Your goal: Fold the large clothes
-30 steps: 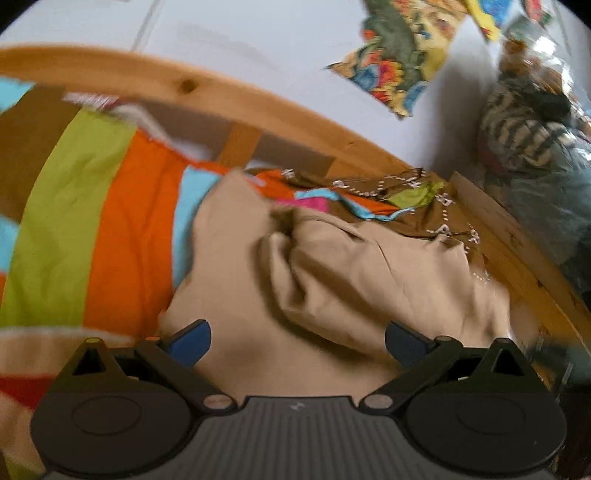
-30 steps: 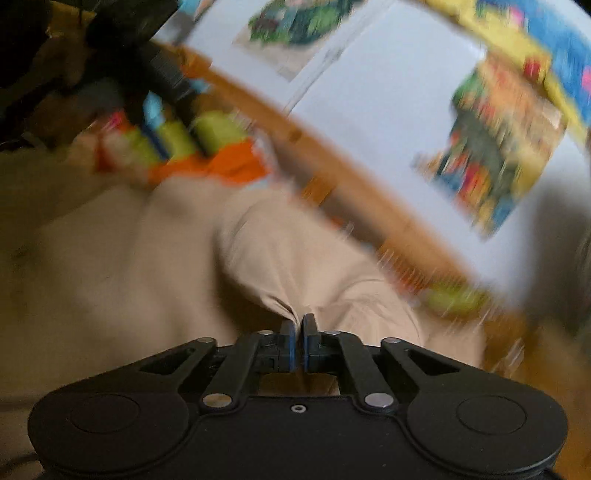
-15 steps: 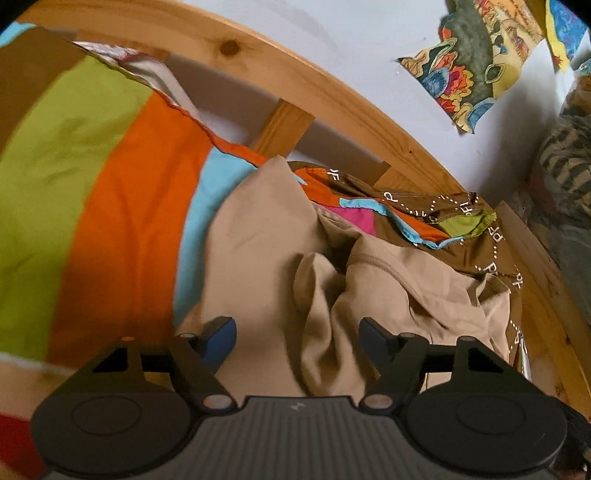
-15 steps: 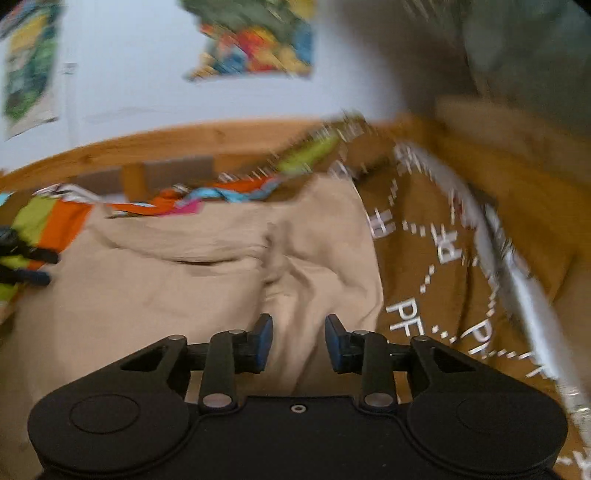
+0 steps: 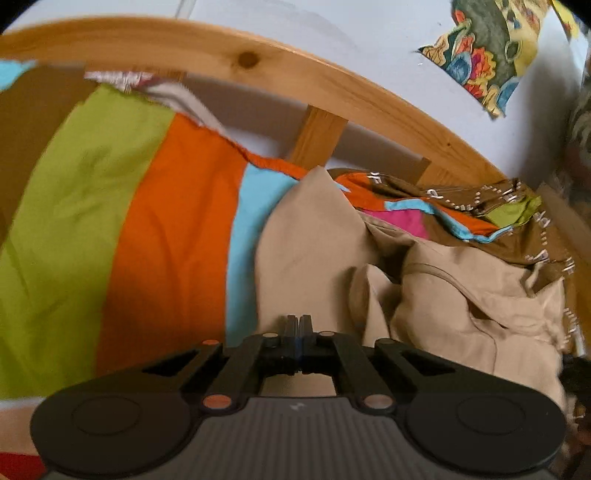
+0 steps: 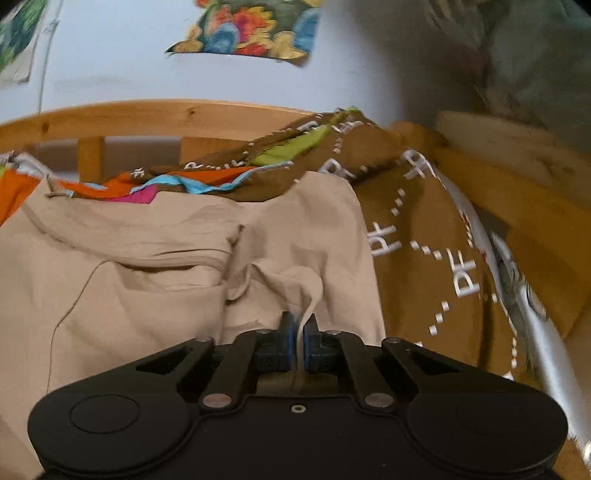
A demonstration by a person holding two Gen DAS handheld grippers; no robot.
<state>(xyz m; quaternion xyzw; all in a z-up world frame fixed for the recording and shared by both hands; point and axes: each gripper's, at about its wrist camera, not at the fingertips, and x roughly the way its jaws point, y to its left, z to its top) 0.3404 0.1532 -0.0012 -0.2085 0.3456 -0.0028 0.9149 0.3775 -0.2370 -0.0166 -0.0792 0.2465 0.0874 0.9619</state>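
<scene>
- I see my left gripper (image 5: 299, 323) low over the bed, with its two fingers pressed together so that no gap shows between them
- The fingertips sit on the near edge of the beige garment (image 5: 314, 251); the fingers are pinched on this edge, though the cloth between the pads is hard to make out (the black body hides the lower part)
- My right gripper (image 6: 300, 325) is closed almost fully, and a thin fold of the same beige garment (image 6: 147, 280) stands up between the blue pads (image 6: 287, 332), so it has a hold on the cloth
- The garment lies crumpled on the bed, spread to the left in the right wrist view, with a long seam and a raised fold across its middle
- Under it is a striped bed cover (image 5: 110, 229) in green, orange and light blue; the garment covers part of the blue stripe
- Behind and to the right of the garment lies a brown blanket (image 6: 424, 229) with white letters and dotted lines, touching the edge of the garment
- A wooden bed rail (image 5: 258, 62) curves along the far side, and on the pale wall (image 6: 147, 55) above it hangs a piece of colourful flowered cloth (image 6: 251, 29)
- The far right side of both views is blurred, so I cannot tell what stands there
</scene>
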